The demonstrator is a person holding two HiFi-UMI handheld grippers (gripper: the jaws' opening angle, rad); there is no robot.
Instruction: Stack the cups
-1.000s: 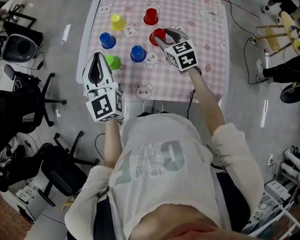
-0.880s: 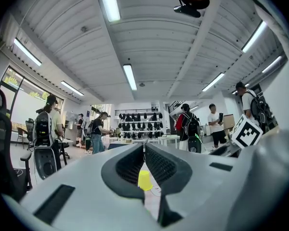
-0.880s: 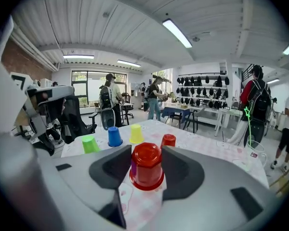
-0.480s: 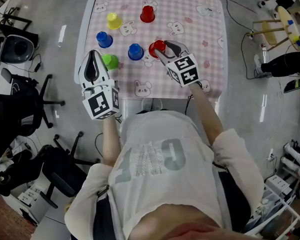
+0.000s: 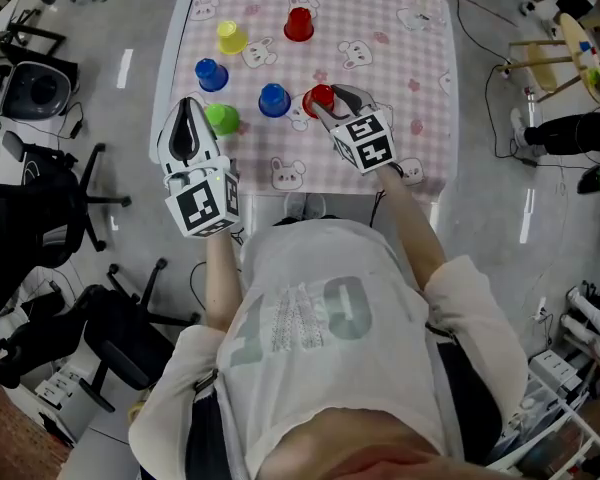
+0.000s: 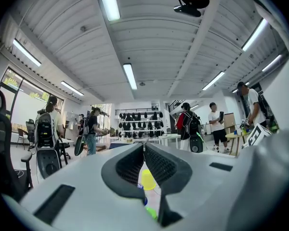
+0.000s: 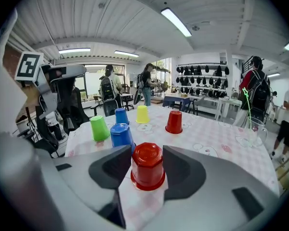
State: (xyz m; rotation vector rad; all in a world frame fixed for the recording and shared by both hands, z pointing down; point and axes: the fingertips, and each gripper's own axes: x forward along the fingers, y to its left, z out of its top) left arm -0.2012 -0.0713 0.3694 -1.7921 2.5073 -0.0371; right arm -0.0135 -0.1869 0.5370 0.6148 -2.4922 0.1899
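Now the right gripper (image 5: 330,101) is clamping its two jaws on the sides of the near red cup (image 7: 147,167), which is sitting upside down between them, base uppermost. Compared with a second ago, this gripper is holding the cup closer to the person and lower. Earlier the cup was sitting further up the pink checked tablecloth (image 5: 380,28), beyond the line of the middle blue cup (image 5: 273,99); now it is hanging about level with that cup and just to its right, apart from it. Whether the red cup's rim is touching the cloth I cannot tell. The grip itself is looking the same as before, with the jaws set equally wide around the cup. The left gripper (image 5: 187,108) is keeping to the same place over the table's left near edge, beside the green cup (image 5: 222,118), with its jaws pressed together at the tips and nothing between them. Through the slit below the tips, the left gripper view is showing the yellow cup (image 5: 231,36) far off. The other cups are all standing upside down where they were: the green one at the near left, the left blue cup (image 5: 211,74) behind it, the yellow one further back, and the far red cup (image 5: 299,24) at the back.
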